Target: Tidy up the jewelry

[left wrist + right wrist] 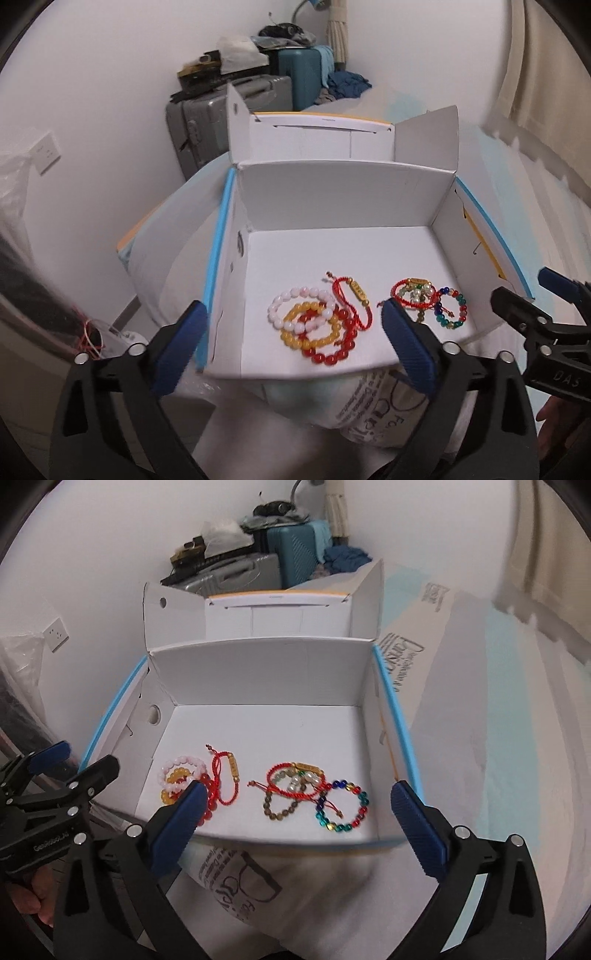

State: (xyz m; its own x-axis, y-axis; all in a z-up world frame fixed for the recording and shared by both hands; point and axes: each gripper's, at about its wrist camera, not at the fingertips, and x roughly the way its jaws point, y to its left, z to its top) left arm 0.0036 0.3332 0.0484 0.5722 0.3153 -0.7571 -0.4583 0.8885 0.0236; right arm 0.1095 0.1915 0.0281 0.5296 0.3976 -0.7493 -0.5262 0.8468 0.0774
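Observation:
An open white box (343, 195) with blue edges holds two heaps of bracelets. The left heap (314, 325) has pink, yellow and red bead bracelets and a red cord bracelet with a gold charm. The right heap (424, 299) has a red cord bracelet, pearl and brown beads, and a multicoloured glass bead bracelet (341, 808). My left gripper (292, 303) hangs open above the box's near edge, over the left heap, with nothing between its fingers. My right gripper (298, 785) is open and empty above the right heap (295, 779). Each gripper shows at the side of the other's view.
The box (258, 672) rests on a pale blue bed with a printed white bag (240, 878) under its near edge. Its lid flaps stand up behind. A grey suitcase (199, 122) and a teal suitcase (299, 74) piled with clothes stand by the wall. A curtain (535, 74) hangs at the right.

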